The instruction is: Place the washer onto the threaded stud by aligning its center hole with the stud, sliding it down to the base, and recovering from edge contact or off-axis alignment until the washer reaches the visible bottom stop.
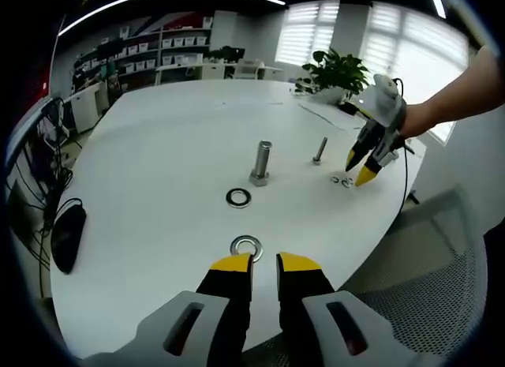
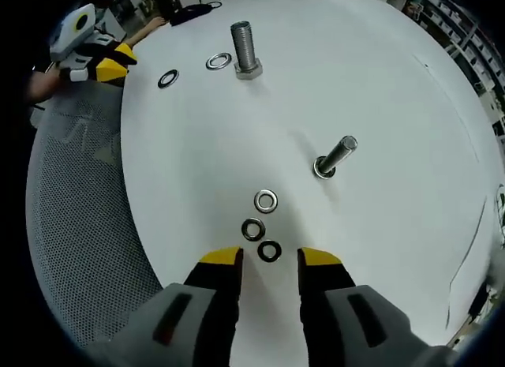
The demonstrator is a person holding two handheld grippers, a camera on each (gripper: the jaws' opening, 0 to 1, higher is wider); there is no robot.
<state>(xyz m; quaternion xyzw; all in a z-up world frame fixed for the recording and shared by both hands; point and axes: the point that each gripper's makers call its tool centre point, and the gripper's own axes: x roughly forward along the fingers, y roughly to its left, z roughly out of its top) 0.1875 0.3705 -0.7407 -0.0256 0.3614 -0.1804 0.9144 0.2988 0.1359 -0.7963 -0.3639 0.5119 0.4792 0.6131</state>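
Both grippers empty: L gripper (image 1: 264, 263) narrow gap, R gripper (image 2: 271, 259) wider. Nothing on a stud yet. R hovers over three small washers (image 2: 266, 200) on worktop (image 2: 379, 83), near thin stud (image 2: 335, 156). Risk: washers clustered, you nip two, or flat one skids. L view adds big washer (image 1: 246, 245) just ahead of jaws; second (image 1: 238, 197) beside big stud (image 1: 261, 162).
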